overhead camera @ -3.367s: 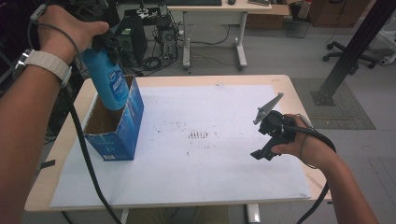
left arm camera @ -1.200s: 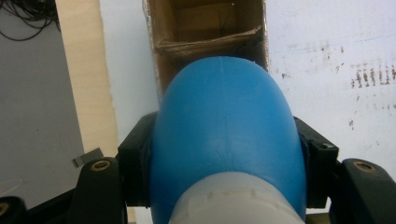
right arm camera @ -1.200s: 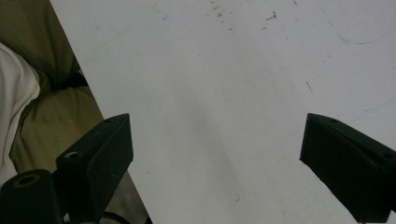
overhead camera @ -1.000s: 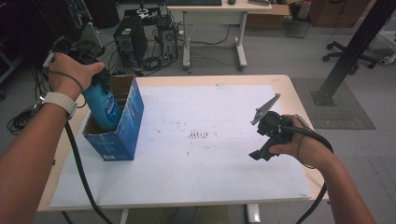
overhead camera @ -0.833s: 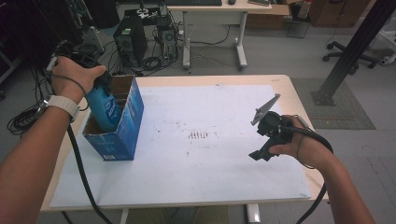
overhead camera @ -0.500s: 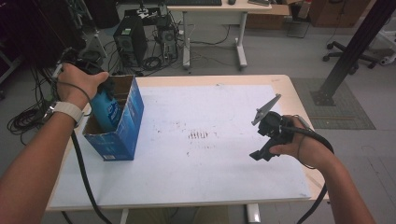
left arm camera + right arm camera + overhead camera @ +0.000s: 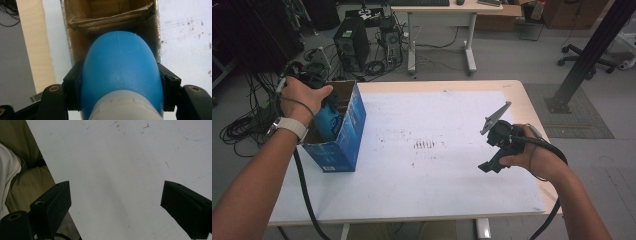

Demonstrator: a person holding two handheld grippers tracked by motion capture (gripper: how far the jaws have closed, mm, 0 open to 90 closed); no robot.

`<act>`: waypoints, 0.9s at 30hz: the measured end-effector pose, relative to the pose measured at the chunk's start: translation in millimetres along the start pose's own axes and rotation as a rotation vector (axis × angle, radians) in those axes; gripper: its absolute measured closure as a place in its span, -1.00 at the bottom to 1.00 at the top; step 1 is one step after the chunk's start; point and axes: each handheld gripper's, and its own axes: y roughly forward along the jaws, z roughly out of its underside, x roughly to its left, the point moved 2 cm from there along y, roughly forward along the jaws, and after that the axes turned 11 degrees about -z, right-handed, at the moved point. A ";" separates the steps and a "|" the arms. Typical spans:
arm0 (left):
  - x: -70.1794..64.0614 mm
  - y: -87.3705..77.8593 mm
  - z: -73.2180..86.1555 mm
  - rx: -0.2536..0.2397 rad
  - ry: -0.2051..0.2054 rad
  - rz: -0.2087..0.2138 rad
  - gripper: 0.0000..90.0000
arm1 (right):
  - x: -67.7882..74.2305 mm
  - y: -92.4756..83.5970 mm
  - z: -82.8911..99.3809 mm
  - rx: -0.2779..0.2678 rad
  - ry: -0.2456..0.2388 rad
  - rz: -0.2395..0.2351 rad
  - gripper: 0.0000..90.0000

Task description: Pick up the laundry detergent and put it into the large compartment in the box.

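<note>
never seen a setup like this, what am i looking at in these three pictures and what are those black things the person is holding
A person stands at a table and holds a tool in each hand: a hand-held gripper with two black jaws that squeeze together like tongs.

The wide picture comes from a camera above the person, looking down on the table. The other two come from small cameras riding on each tool, looking out along its jaws.

The left hand-held gripper is clamped on a blue bottle, which sits partly inside an open blue cardboard box near the table's left edge. In the wide picture you see that hand on top of the box.

The right hand-held gripper has its jaws wide apart with nothing between them, above the white sheet, marked with small dark specks, that covers the tabletop.
</note>
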 end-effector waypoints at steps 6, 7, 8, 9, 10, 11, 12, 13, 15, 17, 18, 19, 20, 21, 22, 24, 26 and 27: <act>-3.5 10.3 0.9 0.001 0.003 0.006 -0.17 | -0.4 1.0 1.4 -0.001 0.003 -0.003 -0.79; -4.2 12.1 1.0 -0.003 0.002 0.003 -0.17 | -0.4 1.2 1.6 0.001 0.004 -0.003 -0.79; -4.6 13.5 1.0 -0.005 0.002 0.000 -0.17 | -0.3 1.3 1.7 0.002 0.004 -0.004 -0.79; -5.4 15.7 1.1 0.002 0.005 -0.003 -0.17 | -0.3 1.4 1.7 0.002 0.004 -0.004 -0.79; -5.8 16.8 1.1 -0.001 0.005 -0.005 -0.17 | -0.3 1.5 1.8 0.002 0.003 -0.005 -0.79; -6.0 18.6 1.4 -0.002 0.006 -0.004 -0.17 | -0.4 1.6 1.9 0.002 0.003 -0.005 -0.79; -6.4 20.4 1.7 0.005 0.005 -0.002 -0.17 | -0.4 1.5 2.2 0.003 0.006 -0.004 -0.79; -6.5 21.8 2.0 0.000 0.003 0.000 -0.17 | -0.6 1.7 2.5 0.002 0.008 -0.005 -0.79; -6.6 24.5 2.4 0.006 0.002 0.001 -0.17 | -1.1 2.1 2.9 0.003 0.009 -0.005 -0.79; -7.3 27.8 2.9 0.004 0.001 -0.001 -0.17 | -1.2 2.8 2.9 0.004 0.009 -0.007 -0.79; -7.5 29.1 3.0 0.007 0.003 -0.002 -0.17 | -1.2 3.1 2.9 0.006 0.009 -0.007 -0.79; -7.7 30.1 2.9 0.003 0.004 -0.002 -0.17 | -1.3 3.4 2.9 0.005 0.009 -0.008 -0.79; -7.8 30.8 2.9 0.004 0.003 -0.002 -0.17 | -1.4 3.7 2.8 0.006 0.009 -0.008 -0.79; -8.0 31.6 2.8 0.003 0.003 -0.002 -0.17 | -1.5 4.0 3.0 0.006 0.011 -0.009 -0.79; -8.0 32.4 2.8 0.006 0.004 -0.002 -0.17 | -1.6 4.2 3.0 0.007 0.013 -0.009 -0.79; -8.3 34.7 3.1 0.003 0.005 -0.002 -0.17 | -2.0 4.5 3.3 0.008 0.012 -0.009 -0.79; -8.5 37.1 3.5 0.010 0.007 -0.001 -0.17 | -2.2 5.0 3.7 0.007 0.015 -0.011 -0.79; -8.3 38.2 3.7 0.004 0.005 0.000 -0.17 | -2.5 5.4 3.7 0.008 0.014 -0.011 -0.79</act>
